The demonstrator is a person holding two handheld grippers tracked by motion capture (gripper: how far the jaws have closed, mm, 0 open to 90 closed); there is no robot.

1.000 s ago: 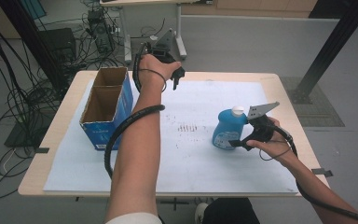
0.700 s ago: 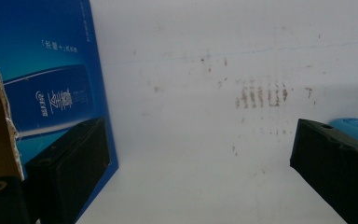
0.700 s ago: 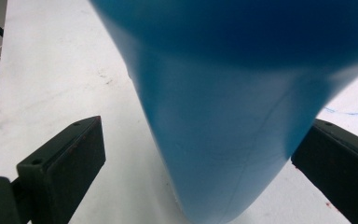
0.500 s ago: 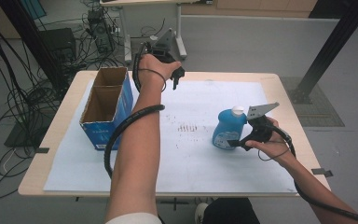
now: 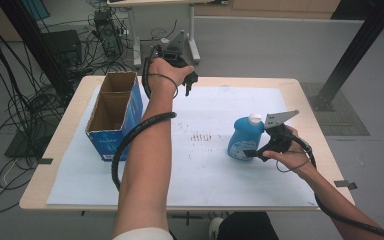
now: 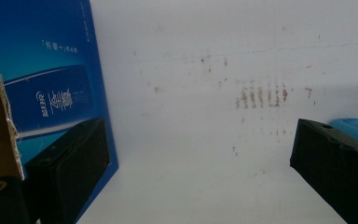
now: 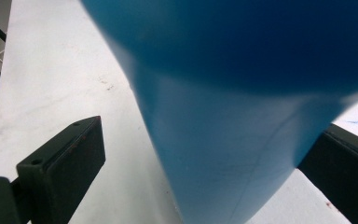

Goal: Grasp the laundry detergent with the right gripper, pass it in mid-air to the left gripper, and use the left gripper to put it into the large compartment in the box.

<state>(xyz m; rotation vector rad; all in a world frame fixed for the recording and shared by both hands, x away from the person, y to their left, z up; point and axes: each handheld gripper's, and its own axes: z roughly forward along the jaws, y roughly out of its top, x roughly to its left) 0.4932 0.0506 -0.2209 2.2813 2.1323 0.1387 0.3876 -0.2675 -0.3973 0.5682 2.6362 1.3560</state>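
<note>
Nothing moved: bottle (image 7: 223, 116) between right claw (image 7: 205, 168) jaws.

Left tongs (image 5: 189, 81): black body, grey three-cornered plate on top, thick black cable trailing along bare forearm, thin black cord looped at wrist. White sleeve edge at upper arm. Right tongs (image 5: 254, 153): black body, same grey angular plate, black cable looping under wrist and running off along bare forearm. Close up, left tongs' jaws blocky, matte black, flat-faced, small round hole in one top. Right tongs' jaws alike, with scuffed edges, screw hole, brass-ringed socket at corner.
</note>
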